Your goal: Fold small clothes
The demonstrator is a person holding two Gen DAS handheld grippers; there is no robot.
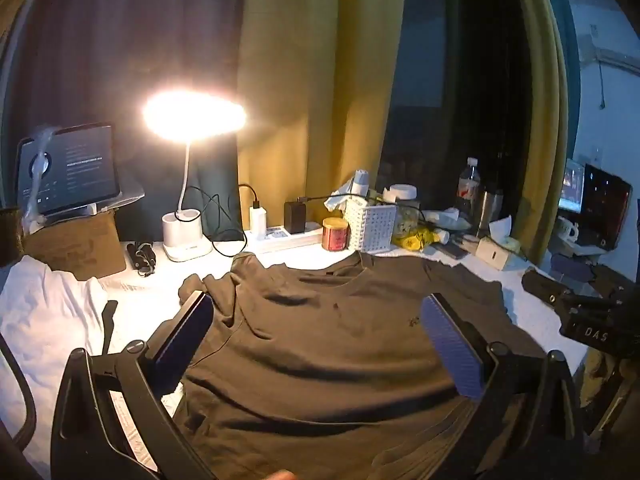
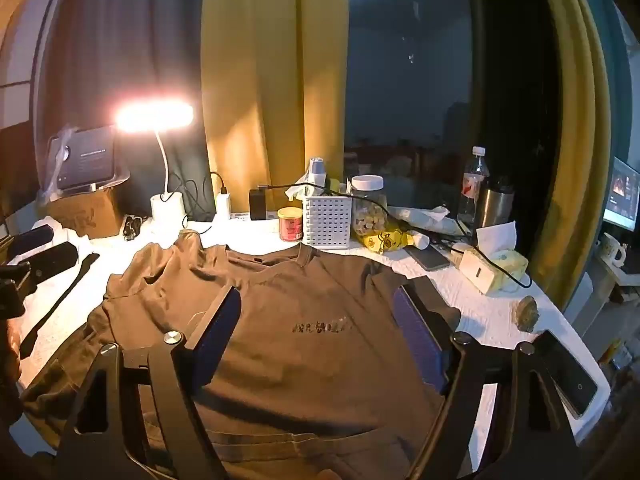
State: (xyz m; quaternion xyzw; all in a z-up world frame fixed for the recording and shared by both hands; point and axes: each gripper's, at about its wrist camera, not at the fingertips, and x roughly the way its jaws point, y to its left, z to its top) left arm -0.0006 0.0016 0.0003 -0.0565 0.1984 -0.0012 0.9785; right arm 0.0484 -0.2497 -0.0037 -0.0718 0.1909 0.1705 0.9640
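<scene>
The left gripper (image 1: 318, 330) is hovering over a brown T-shirt (image 1: 328, 352) with its jaws spread wide and nothing between them. The right gripper (image 2: 318, 324) is doing the same from the other side, jaws wide apart and empty, pointing slightly downward at the shirt's chest print (image 2: 322, 327).

The T-shirt is lying face up and mostly flat on a white-covered table (image 2: 492, 312), collar toward the far edge, one sleeve rumpled at the far left, the hem nearest the cameras. A white garment (image 1: 44, 316) is sitting beside it at the left.

Beyond the collar, a red tin (image 2: 291, 224), a white perforated basket (image 2: 327, 222) and a lit desk lamp (image 1: 195, 116) are crowding the far edge. A phone (image 2: 566, 372) is resting near the right corner.

Folding appears not yet begun; this looks like the approach. The next move is probably calling for each gripper to drop to a shirt edge and pinch a single layer without dragging the fabric into the clutter.
</scene>
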